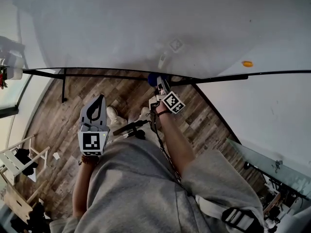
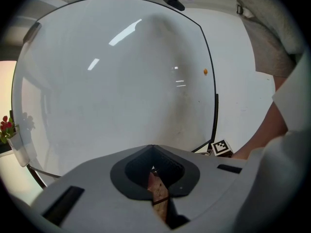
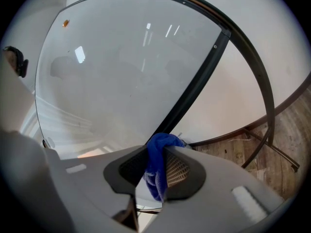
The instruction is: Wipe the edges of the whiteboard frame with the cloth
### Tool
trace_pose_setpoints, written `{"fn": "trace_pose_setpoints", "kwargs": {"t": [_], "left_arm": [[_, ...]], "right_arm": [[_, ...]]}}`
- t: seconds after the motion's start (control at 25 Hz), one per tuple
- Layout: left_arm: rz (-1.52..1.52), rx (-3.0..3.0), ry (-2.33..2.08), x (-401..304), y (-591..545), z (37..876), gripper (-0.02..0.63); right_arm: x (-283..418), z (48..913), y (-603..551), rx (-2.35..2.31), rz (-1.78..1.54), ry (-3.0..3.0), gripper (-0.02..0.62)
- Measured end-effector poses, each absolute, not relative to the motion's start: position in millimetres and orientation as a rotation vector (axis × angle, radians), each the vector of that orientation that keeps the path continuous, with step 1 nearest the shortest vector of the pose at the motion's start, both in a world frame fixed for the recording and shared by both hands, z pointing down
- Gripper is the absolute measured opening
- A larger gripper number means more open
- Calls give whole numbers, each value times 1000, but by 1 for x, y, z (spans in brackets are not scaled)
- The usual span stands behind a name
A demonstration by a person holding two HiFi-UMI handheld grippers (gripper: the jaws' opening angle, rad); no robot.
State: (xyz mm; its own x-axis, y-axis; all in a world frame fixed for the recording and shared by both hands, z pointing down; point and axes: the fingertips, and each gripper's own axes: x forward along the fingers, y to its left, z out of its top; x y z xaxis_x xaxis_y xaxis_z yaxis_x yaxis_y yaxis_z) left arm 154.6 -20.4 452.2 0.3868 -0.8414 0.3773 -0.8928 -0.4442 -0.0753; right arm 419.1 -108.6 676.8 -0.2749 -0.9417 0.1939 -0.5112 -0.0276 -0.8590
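Blue cloth point(image 3: 155, 171) between right gripper point(image 3: 160, 144) fingers point(image 3: 178, 170), clearest in right gripper view.

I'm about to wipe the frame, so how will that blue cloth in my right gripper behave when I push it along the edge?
Probably floppy: the blue cloth bunches and droops between the right gripper's jaws. Likely light and fuzzy, so it should drag along the black frame, not slide.

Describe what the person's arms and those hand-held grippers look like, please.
The left hand-held gripper and right hand-held gripper are pale grey plastic, dark-lined inside. Each carries a cube of black-and-white square markers. The person wears a grey sweatshirt.
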Motion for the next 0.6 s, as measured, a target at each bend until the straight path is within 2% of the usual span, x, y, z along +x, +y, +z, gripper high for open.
{"fn": "trace_pose_setpoints", "kwargs": {"t": [0.6], "left_arm": [[614,2569,-1386,87,-46,477,6]], "right_arm": [[383,673,-111,-1613,-1158,1586,97]]}}
